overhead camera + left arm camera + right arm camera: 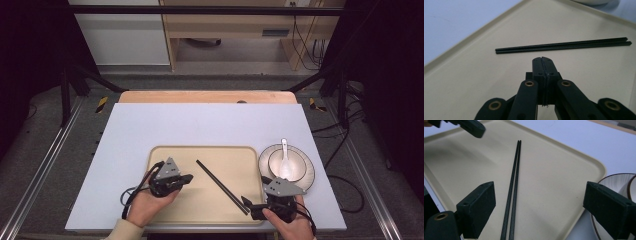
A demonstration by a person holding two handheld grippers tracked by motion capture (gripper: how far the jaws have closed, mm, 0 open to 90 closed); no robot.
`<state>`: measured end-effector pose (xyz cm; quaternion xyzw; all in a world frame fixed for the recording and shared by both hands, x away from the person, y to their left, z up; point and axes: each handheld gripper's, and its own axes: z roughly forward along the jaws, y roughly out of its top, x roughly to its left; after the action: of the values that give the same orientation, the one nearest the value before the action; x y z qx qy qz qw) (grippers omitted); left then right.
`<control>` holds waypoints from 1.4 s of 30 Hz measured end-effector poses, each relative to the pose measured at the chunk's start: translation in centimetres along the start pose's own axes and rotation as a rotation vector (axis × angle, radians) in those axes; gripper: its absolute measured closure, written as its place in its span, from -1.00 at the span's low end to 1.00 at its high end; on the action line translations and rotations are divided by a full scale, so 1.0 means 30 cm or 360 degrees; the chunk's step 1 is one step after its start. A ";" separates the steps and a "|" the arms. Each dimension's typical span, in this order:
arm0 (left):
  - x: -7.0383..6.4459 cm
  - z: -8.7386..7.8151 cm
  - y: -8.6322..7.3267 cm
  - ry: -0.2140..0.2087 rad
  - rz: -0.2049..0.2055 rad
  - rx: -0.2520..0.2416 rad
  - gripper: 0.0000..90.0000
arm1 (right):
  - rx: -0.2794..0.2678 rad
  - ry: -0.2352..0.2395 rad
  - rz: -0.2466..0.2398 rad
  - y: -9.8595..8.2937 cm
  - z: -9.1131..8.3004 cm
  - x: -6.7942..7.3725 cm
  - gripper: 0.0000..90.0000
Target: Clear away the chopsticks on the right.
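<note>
Chopsticks [221, 186]: black pair, lying side by side and touching, diagonal on the beige tray [210, 205], which sits on the pale surface [210, 125].

Right hand-held gripper [248, 204]: jaws wide apart, low at the pair's near end; in the right gripper view the sticks run between the jaws, no contact.

Left hand-held gripper [187, 178]: jaws pressed together on nothing, over the tray's left part, tip near the sticks but apart from them.

Just right of the tray: plate [309, 176] carrying a bowl [297, 165] with a white spoon [285, 162]
</note>
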<state>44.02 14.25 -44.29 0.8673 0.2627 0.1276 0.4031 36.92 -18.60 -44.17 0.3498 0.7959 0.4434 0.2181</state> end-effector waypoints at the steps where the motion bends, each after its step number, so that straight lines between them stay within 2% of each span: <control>1: -0.005 0.032 0.019 0.0007 -0.0012 0.0047 1.00 | -0.0040 -0.0004 -0.0020 -0.016 -0.006 0.003 -0.77; 2: -0.005 0.032 0.019 0.0007 -0.0012 0.0047 1.00 | -0.0040 -0.0004 -0.0020 -0.016 -0.006 0.003 -0.77; 4: -0.009 0.071 0.039 0.0034 -0.0009 0.0096 1.00 | -0.0103 -0.0020 -0.0019 -0.032 -0.009 -0.001 -0.77; 5: -0.009 0.071 0.039 0.0034 -0.0009 0.0096 1.00 | -0.0114 -0.0028 -0.0027 -0.034 -0.008 -0.002 -0.77; 6: -0.007 0.094 0.048 0.0039 -0.0011 0.0124 1.00 | -0.0120 -0.0036 -0.0041 -0.036 -0.006 -0.003 -0.77; 9: 0.003 0.121 0.053 0.0036 -0.0012 0.0153 1.00 | -0.0126 -0.0051 -0.0030 -0.042 -0.002 -0.008 -0.76; 16: 0.008 0.142 0.067 0.0028 -0.0007 0.0184 1.00 | -0.0194 -0.0081 -0.0022 -0.044 -0.008 -0.026 -0.76; 24: 0.006 0.188 0.084 0.0030 -0.0005 0.0259 1.00 | -0.0198 -0.0089 -0.0011 -0.046 -0.010 -0.036 -0.73; 30: 0.003 0.218 0.087 0.0016 -0.0006 0.0262 1.00 | -0.0192 -0.0081 -0.0003 -0.047 -0.009 -0.038 -0.72; 32: 0.003 0.229 0.092 0.0018 0.0012 0.0274 1.00 | -0.0193 -0.0080 -0.0003 -0.047 -0.010 -0.039 -0.71; 36: 0.003 0.253 0.108 0.0016 0.0001 0.0254 1.00 | -0.0191 -0.0078 0.0000 -0.048 -0.010 -0.039 -0.70; 42: 0.000 0.294 0.144 0.0005 0.0033 0.0253 1.00 | -0.0179 -0.0069 0.0001 -0.049 -0.006 -0.038 -0.69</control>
<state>49.37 6.38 -46.64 0.8990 0.2636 0.1120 0.3313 37.01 -20.09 -45.29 0.3467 0.7646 0.4800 0.2545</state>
